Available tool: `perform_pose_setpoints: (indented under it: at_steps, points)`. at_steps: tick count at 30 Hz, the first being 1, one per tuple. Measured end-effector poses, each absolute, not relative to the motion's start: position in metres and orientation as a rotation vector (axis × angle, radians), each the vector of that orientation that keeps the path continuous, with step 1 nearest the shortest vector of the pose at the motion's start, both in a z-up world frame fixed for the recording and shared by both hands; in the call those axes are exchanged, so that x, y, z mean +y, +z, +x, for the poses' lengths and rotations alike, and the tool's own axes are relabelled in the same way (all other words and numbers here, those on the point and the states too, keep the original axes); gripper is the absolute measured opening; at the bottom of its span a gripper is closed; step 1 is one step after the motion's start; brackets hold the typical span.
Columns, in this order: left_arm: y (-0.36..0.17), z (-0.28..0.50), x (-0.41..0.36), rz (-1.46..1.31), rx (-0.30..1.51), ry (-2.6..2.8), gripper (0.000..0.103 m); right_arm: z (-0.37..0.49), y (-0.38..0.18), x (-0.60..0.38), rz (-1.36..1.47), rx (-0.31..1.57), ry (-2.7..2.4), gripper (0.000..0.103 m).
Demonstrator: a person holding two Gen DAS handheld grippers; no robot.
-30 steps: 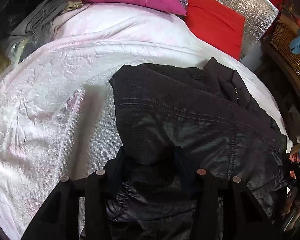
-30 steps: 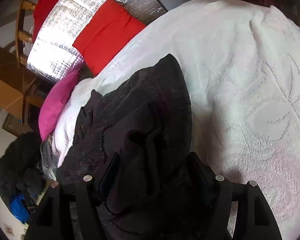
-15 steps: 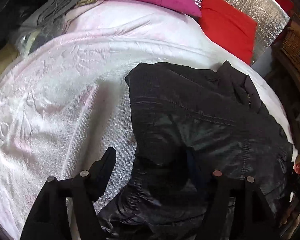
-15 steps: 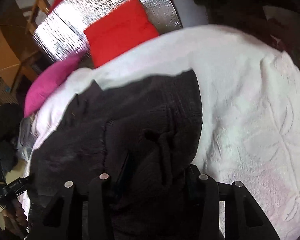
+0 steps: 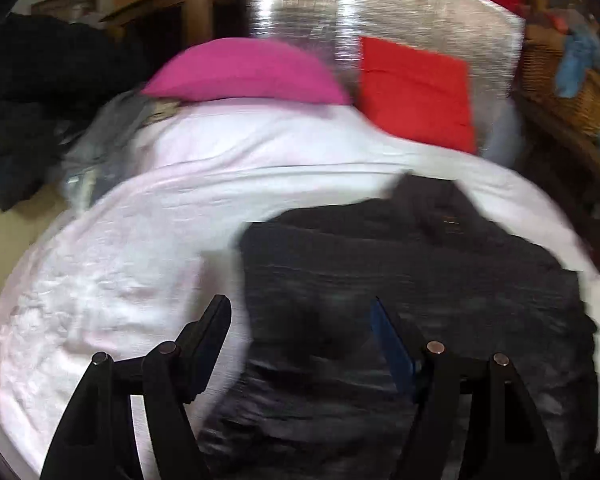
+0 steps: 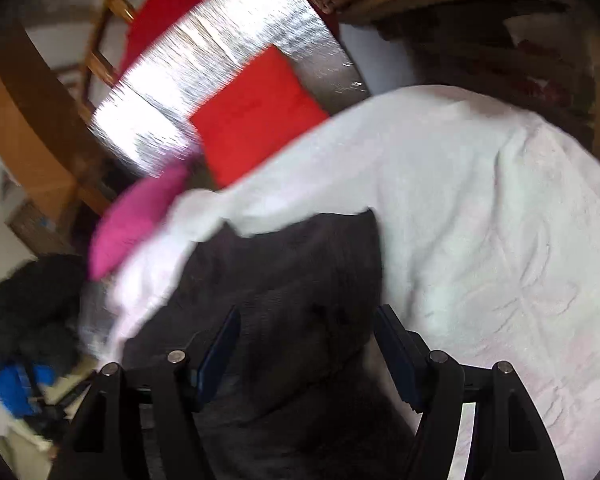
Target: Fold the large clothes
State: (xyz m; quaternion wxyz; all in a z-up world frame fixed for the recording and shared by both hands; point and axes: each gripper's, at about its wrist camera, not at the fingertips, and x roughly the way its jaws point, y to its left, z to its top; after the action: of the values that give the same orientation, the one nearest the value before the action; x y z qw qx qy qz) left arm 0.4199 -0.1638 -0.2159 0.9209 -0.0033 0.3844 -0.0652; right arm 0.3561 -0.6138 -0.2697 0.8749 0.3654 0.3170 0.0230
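A large dark jacket (image 5: 420, 280) lies folded on a bed with a white textured cover (image 5: 120, 280). It also shows in the right wrist view (image 6: 292, 288). My left gripper (image 5: 300, 316) is open above the jacket's near left edge, with nothing between its fingers. My right gripper (image 6: 308, 320) is open above the jacket's near right part, with the cloth lying under it. Both views are motion-blurred.
A pink pillow (image 5: 244, 72) and a red pillow (image 5: 416, 88) lean on a silver foil panel (image 5: 400, 12) at the bed's head. Grey clothes (image 5: 108, 136) lie at the far left. A wicker basket (image 5: 568, 76) stands at right. White cover (image 6: 500, 240) spreads to the right.
Both grippers have let go of the jacket and opened. Both have lifted and pulled back, so more of the room shows. The jacket now lies flat on the bed.
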Motion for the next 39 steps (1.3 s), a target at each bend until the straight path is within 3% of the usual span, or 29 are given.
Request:
perform_pose_setpoints:
  at_steps: [9, 11, 12, 14, 18, 21, 27, 29, 30, 31, 35, 39]
  points:
    - [-0.258, 0.410, -0.219, 0.043, 0.947, -0.230, 0.073, 0.347, -0.284, -0.565, 0.817, 0.747, 0.200, 0.071]
    - [-0.269, 0.413, -0.218, 0.017, 0.994, -0.223, 0.073, 0.353, -0.293, -0.561, 0.817, 0.789, 0.184, 0.056]
    - [-0.274, 0.415, -0.216, -0.003, 1.012, -0.217, 0.073, 0.356, -0.301, -0.561, 0.848, 0.830, 0.191, 0.040]
    - [-0.279, 0.419, -0.213, -0.023, 1.027, -0.218, 0.073, 0.354, -0.318, -0.562, 0.958, 0.881, 0.219, 0.039]
    - [-0.280, 0.424, -0.209, -0.024, 1.033, -0.230, 0.073, 0.350, -0.341, -0.559, 1.057, 0.975, 0.211, 0.039]
    - [-0.283, 0.429, -0.211, -0.033, 1.049, -0.227, 0.073, 0.356, -0.349, -0.562, 1.110, 0.935, 0.175, 0.074]
    - [-0.286, 0.423, -0.221, 0.005, 1.043, -0.226, 0.074, 0.375, -0.352, -0.557, 1.111, 0.849, 0.109, 0.074]
    - [-0.283, 0.420, -0.222, 0.017, 1.025, -0.230, 0.074, 0.377, -0.346, -0.552, 1.066, 0.841, 0.081, 0.061]
    - [-0.279, 0.418, -0.223, 0.023, 1.002, -0.239, 0.074, 0.378, -0.342, -0.549, 1.034, 0.842, 0.064, 0.043]
    - [-0.275, 0.415, -0.223, 0.026, 0.981, -0.247, 0.074, 0.376, -0.336, -0.549, 0.998, 0.834, 0.045, 0.037]
    - [-0.265, 0.409, -0.224, 0.055, 0.926, -0.246, 0.074, 0.368, -0.307, -0.544, 0.866, 0.746, 0.023, 0.034]
    - [-0.289, 0.420, -0.223, 0.063, 1.039, -0.219, 0.074, 0.377, -0.325, -0.540, 0.842, 0.869, -0.010, 0.034]
